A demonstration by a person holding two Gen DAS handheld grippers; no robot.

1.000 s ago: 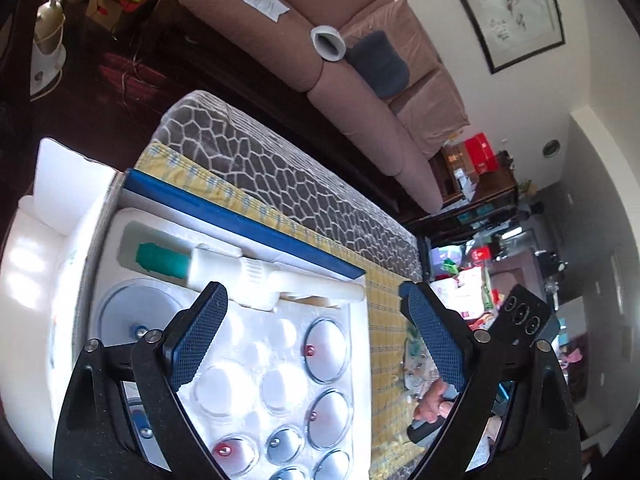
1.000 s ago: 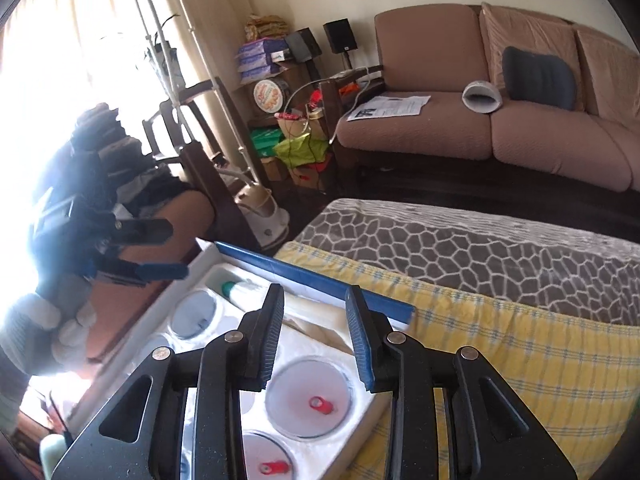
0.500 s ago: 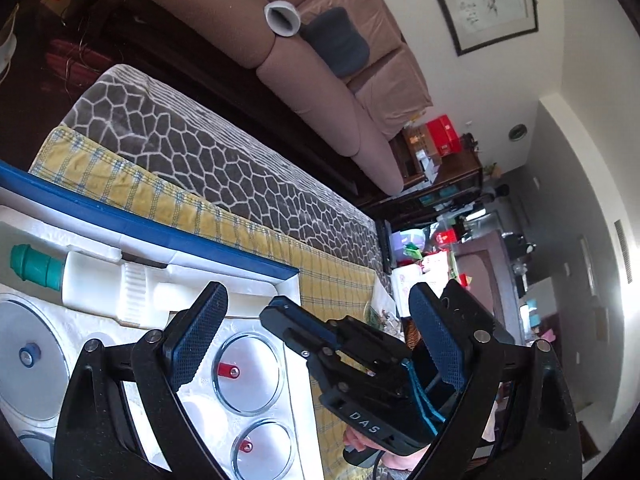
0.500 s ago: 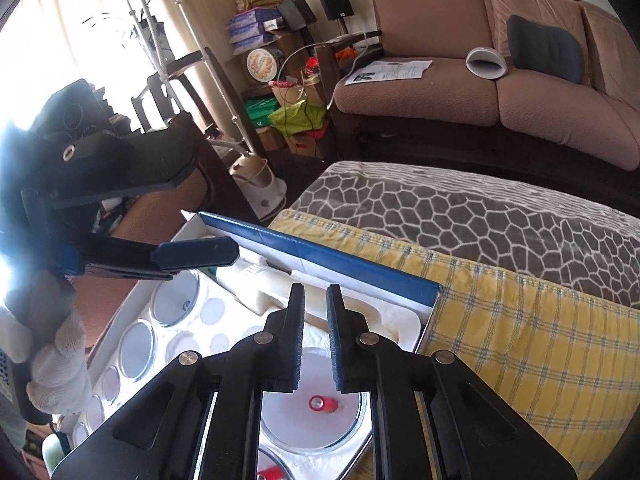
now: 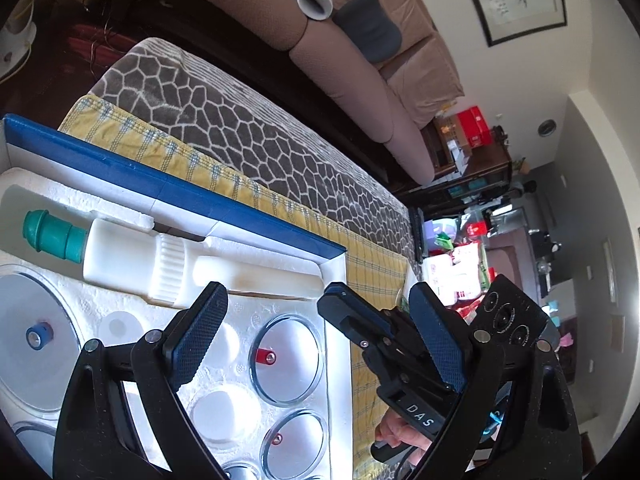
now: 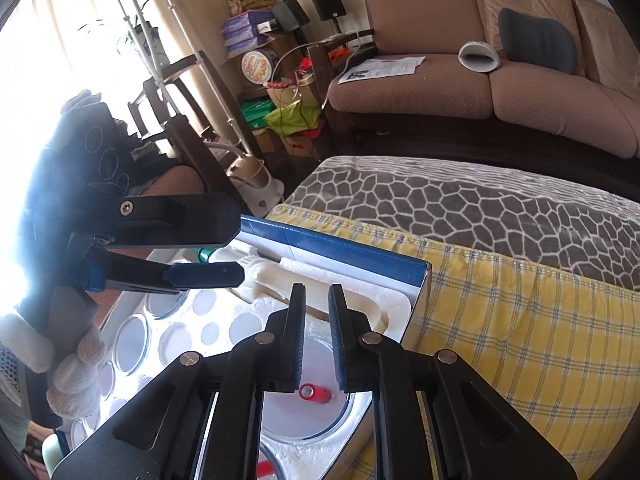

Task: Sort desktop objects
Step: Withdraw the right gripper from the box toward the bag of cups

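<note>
A blue-edged box (image 5: pixel 172 188) holds a white foam tray (image 5: pixel 120 304) with round clear cups and a white pump with a green tip (image 5: pixel 120 248). My left gripper (image 5: pixel 320 328) is open and empty above the tray. My right gripper (image 6: pixel 318 316) hovers over a cup with a red valve (image 6: pixel 316 394), its jaws a narrow gap apart with nothing between them. That cup also shows in the left wrist view (image 5: pixel 286 358). The right gripper (image 5: pixel 360 320) shows in the left wrist view, above the tray's right edge. The left gripper (image 6: pixel 180 248) shows in the right wrist view, over the pump.
The box sits on a yellow plaid cloth (image 6: pixel 520 320) over a grey honeycomb blanket (image 6: pixel 480 208). A brown sofa (image 6: pixel 480 80) stands behind. Clutter, boxes and a lamp stand (image 6: pixel 260 68) fill the left side.
The right gripper's jaws narrowed from a wider gap to a narrow one and stayed over the red-valve cup. The left gripper shifted along the tray and stayed open.
</note>
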